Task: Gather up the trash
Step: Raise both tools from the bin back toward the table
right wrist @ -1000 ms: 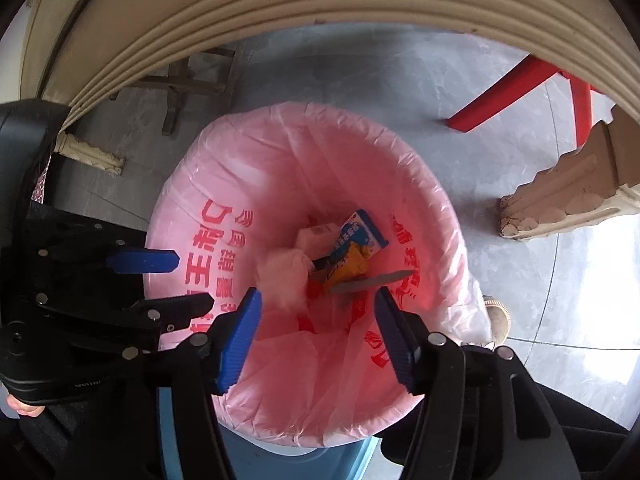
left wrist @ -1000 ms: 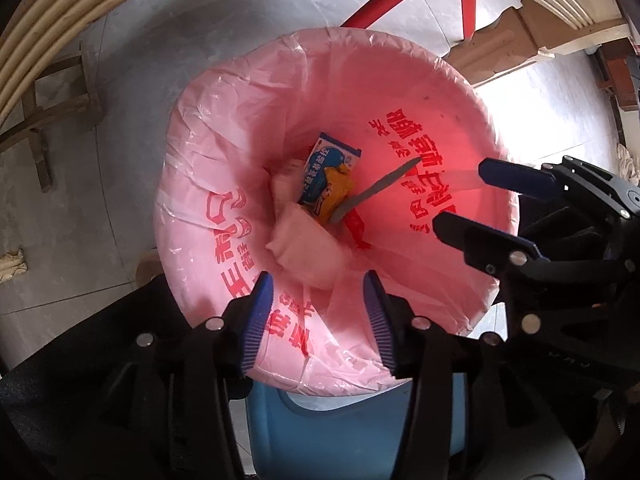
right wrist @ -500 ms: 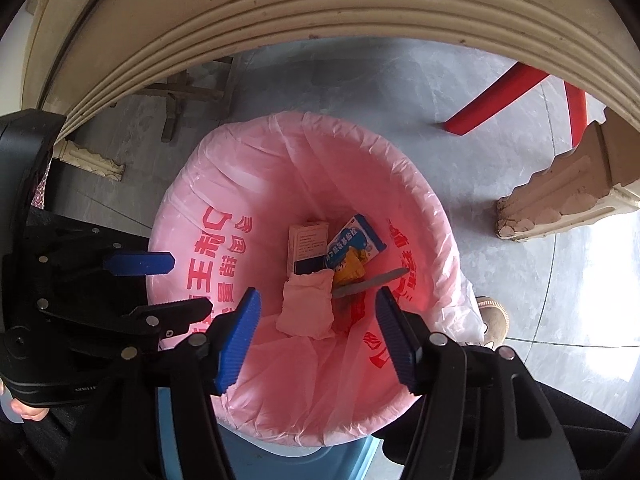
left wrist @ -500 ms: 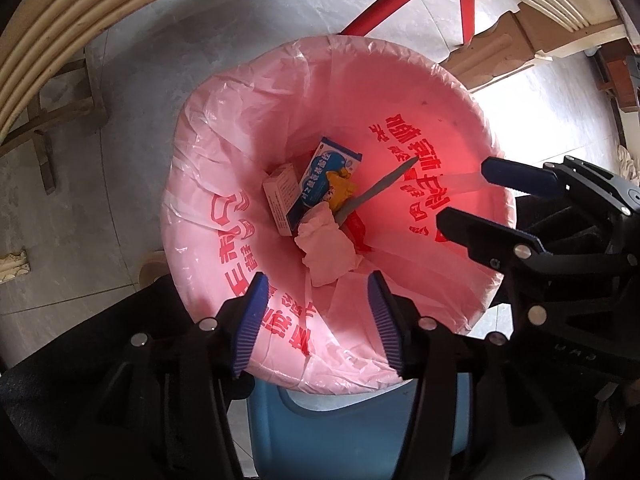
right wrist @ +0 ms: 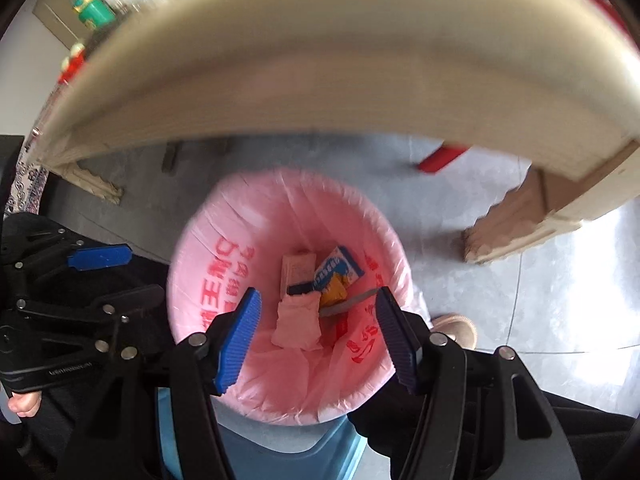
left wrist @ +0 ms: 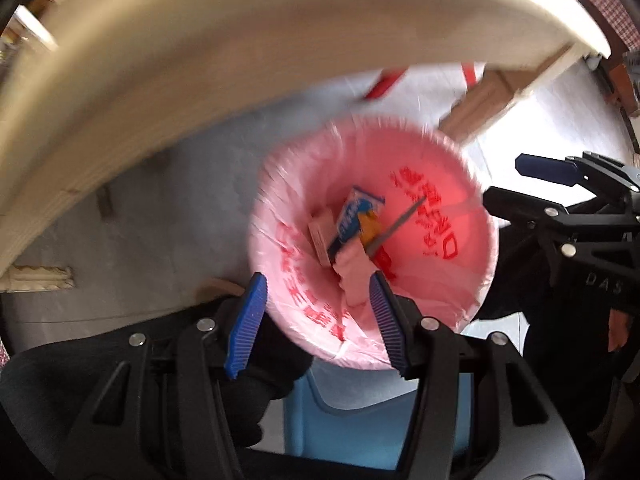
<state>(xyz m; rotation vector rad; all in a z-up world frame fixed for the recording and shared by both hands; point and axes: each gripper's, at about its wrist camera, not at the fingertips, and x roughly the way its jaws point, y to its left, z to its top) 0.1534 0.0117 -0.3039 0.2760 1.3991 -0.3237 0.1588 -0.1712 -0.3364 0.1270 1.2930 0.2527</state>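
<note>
A blue bin lined with a pink bag [left wrist: 448, 184] [right wrist: 208, 240] stands on the grey floor below both grippers. Inside lie a crumpled pale tissue [right wrist: 298, 320] [left wrist: 354, 276], a small carton [right wrist: 298, 270] [left wrist: 320, 236], a blue and orange wrapper [right wrist: 336, 276] [left wrist: 360, 216] and a thin grey strip [right wrist: 348, 304] [left wrist: 396, 220]. My left gripper [left wrist: 316, 316] is open and empty above the bin's near rim. My right gripper [right wrist: 318, 336] is open and empty above the bin. Each gripper shows in the other's view, left gripper [right wrist: 108, 276], right gripper [left wrist: 520, 184].
A cream table edge [left wrist: 160, 60] [right wrist: 320, 72] arches close overhead. A carved table leg [right wrist: 504, 224] and a red chair leg [right wrist: 440, 160] stand on the floor beyond the bin. A shoe [right wrist: 456, 328] shows by the bin's right side.
The tissue has dropped and settled in the bin. Both grippers have risen and pulled back, so the bin looks smaller and the table edge fills the top of both views.
</note>
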